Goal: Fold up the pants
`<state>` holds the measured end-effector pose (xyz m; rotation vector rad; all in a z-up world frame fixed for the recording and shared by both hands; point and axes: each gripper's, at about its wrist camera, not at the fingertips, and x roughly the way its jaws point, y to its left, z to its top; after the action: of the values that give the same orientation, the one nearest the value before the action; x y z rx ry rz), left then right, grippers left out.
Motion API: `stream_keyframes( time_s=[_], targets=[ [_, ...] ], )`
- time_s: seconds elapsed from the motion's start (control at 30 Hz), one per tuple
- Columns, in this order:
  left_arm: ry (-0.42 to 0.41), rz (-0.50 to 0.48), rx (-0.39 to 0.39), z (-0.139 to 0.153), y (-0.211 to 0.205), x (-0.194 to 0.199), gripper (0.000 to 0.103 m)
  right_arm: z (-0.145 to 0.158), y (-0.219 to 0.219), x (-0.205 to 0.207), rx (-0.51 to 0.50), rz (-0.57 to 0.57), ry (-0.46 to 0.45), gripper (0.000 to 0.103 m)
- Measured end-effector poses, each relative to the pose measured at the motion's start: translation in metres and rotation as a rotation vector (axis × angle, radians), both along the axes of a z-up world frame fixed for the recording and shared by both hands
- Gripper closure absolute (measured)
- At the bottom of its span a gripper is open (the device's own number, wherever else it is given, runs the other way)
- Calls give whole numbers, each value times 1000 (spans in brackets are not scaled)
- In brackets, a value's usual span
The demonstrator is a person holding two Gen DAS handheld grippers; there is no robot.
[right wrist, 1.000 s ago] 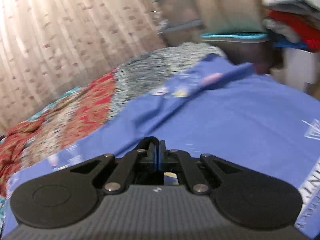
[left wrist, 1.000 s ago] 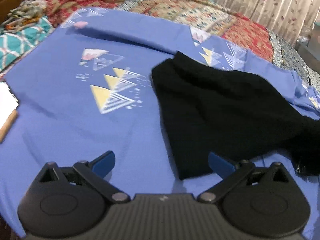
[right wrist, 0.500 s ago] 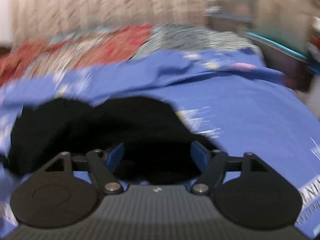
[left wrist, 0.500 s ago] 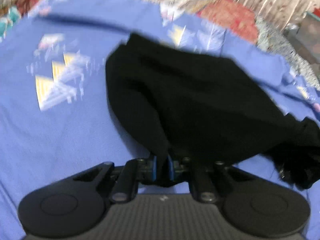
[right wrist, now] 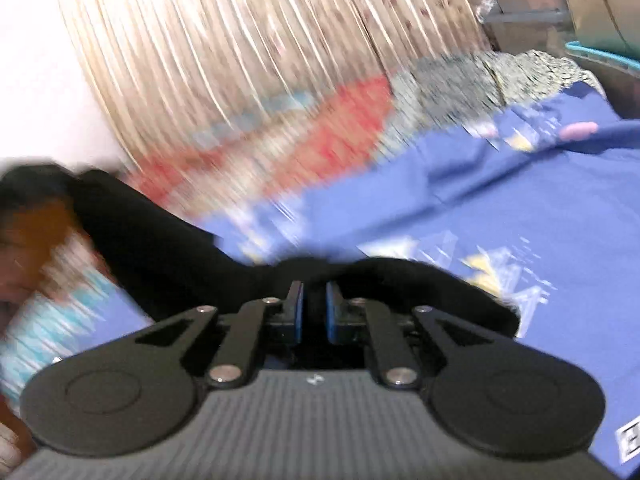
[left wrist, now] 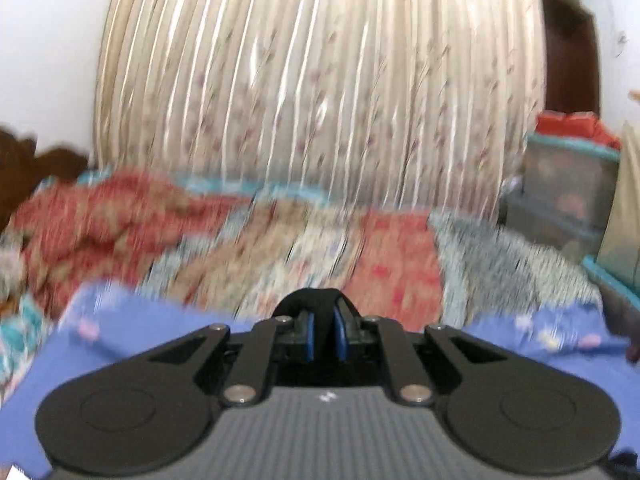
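Both our tools have just clamped on the black pants (right wrist: 168, 240); the left tool (left wrist: 322, 334), wide open over the bed a moment ago, now pinches a black fold and has swung up toward the curtain (left wrist: 320, 80); the right tool (right wrist: 314, 308) has closed on another edge. We judge the lift begun; the cloth hangs from the right tool's pads, draping left above the blue sheet (right wrist: 500, 200).

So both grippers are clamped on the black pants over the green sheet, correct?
Not quite: the sheet is blue, not green, as the right wrist view shows. The right gripper is clamped on the black pants, and the left gripper pinches black cloth too.
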<state>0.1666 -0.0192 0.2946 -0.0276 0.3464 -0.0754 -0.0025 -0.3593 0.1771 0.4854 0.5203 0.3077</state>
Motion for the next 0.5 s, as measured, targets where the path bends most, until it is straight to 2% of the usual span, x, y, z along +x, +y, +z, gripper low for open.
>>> stream_keyframes(
  time_s=[0.03,0.1,0.17,0.23,0.3,0.33,0.37,0.4,0.43,0.47,0.5],
  targets=[
    [-28,-10,2,9,-10,3,94,11,-9,-11,54,0,-49,101],
    [-78,-13,17,18,-33,17,93,27,-19,-22,85,-42,-133,101],
    [-74,15,49,9,-63,43,90,33,-22,-27,-6,-151,-166,100],
    [2,10,137,-9,-88,65,89,28,-17,-25,-135,-235,-121,96],
    [119,-29,205,-42,-110,82,89,14,-12,-22,-121,-205,-67,95],
    [159,-58,206,-58,-112,80,89,6,-7,-19,-111,-177,-50,92],
    [186,-82,205,-71,-113,76,88,-1,1,-15,-119,-149,-30,81],
    [202,-96,208,-83,-111,71,85,-7,14,-12,-137,-117,-12,59],
    [208,-105,204,-90,-106,64,84,-13,26,-6,-157,-84,3,48],
    [207,-115,190,-95,-98,56,80,-20,39,2,-176,-48,16,37],
    [203,-125,169,-97,-88,47,79,-26,53,11,-194,-2,21,38]
  ],
)
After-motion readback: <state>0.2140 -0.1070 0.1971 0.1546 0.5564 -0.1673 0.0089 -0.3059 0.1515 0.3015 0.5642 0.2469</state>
